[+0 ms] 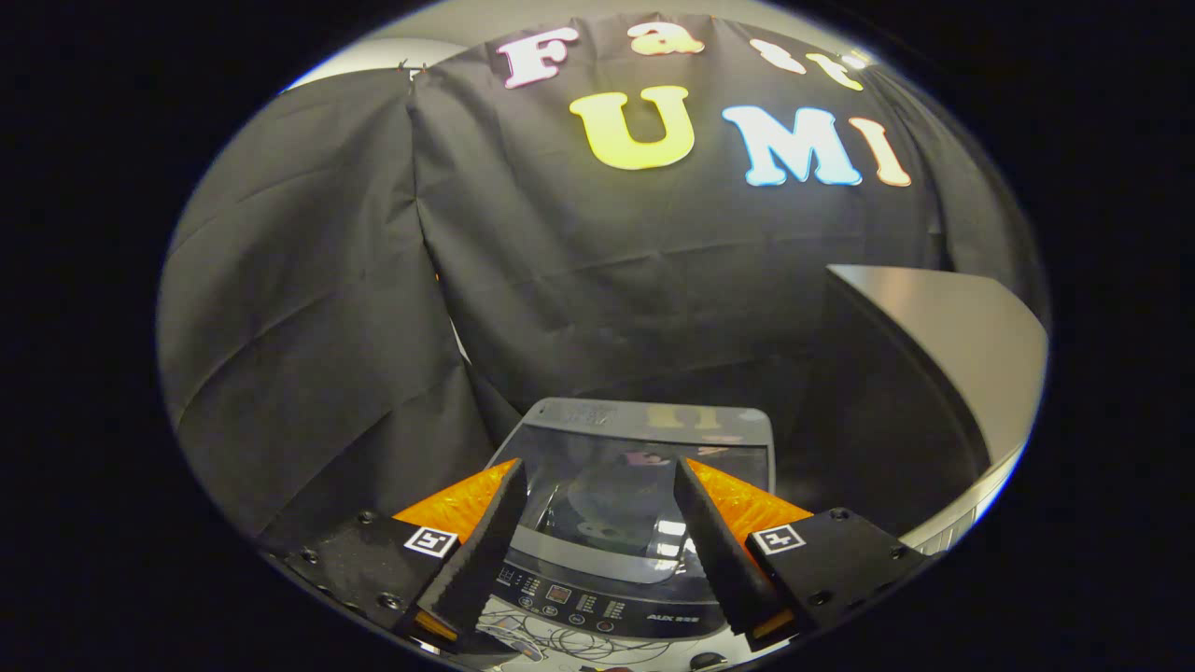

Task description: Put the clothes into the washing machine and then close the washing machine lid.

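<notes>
The gripper [597, 485] is hanging above the washing machine [635, 523], fingers wide and holding nothing; its lid [644, 467] is looking shut.

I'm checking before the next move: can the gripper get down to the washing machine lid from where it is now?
Probably yes. The gripper is open and holds nothing, and the washing machine lid lies flat and shut just ahead of and below its fingers. Nothing shows between them, so the way down looks free.
</notes>
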{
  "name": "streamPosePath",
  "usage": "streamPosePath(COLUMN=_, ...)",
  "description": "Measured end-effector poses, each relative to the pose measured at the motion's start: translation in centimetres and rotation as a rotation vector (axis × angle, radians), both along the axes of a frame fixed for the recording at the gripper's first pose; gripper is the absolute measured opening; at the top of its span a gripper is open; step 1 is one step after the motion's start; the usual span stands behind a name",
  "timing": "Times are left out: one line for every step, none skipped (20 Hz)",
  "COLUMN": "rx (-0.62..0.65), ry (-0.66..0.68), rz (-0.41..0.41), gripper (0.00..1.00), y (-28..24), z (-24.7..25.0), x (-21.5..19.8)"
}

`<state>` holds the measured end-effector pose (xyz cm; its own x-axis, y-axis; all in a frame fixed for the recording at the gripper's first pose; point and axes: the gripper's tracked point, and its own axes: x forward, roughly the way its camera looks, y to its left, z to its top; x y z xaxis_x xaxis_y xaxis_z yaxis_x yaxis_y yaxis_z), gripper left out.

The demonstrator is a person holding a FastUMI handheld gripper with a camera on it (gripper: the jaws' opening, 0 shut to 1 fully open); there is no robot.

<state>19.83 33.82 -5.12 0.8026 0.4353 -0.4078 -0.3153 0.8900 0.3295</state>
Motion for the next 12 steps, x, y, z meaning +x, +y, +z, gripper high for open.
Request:
streamPosePath(rx=0.001, ry=-0.024, rz=-0.014, gripper=0.99, y=-1.6, z=0.5, x=-0.6)
streamPosePath(rx=-0.004, ry=-0.048, rz=-0.038, gripper=0.99, y=-3.9, z=1.3, x=-1.0)
streamPosePath(rx=-0.009, ry=-0.076, rz=-0.065, gripper=0.99, y=-6.4, z=2.2, x=-1.4)
streamPosePath(rx=-0.013, ry=-0.106, rz=-0.090, gripper=0.98, y=-8.9, z=3.2, x=-1.7)
streamPosePath(rx=-0.017, ry=-0.133, rz=-0.117, gripper=0.99, y=-11.4, z=4.1, x=-2.0)
streamPosePath(rx=-0.020, ry=-0.161, rz=-0.148, gripper=0.99, y=-14.0, z=5.0, x=-2.4)
streamPosePath(rx=-0.020, ry=-0.184, rz=-0.179, gripper=0.99, y=-16.8, z=5.6, x=-3.0)
streamPosePath(rx=-0.024, ry=-0.203, rz=-0.202, gripper=0.99, y=-19.3, z=6.0, x=-3.5)
streamPosePath(rx=-0.036, ry=-0.224, rz=-0.229, gripper=0.99, y=-21.8, z=6.3, x=-3.8)
streamPosePath(rx=-0.047, ry=-0.249, rz=-0.252, gripper=0.98, y=-24.3, z=6.6, x=-4.2)
streamPosePath(rx=-0.053, ry=-0.280, rz=-0.274, gripper=0.98, y=-26.7, z=7.0, x=-4.5)
streamPosePath(rx=-0.054, ry=-0.309, rz=-0.288, gripper=0.98, y=-28.5, z=7.3, x=-4.9)
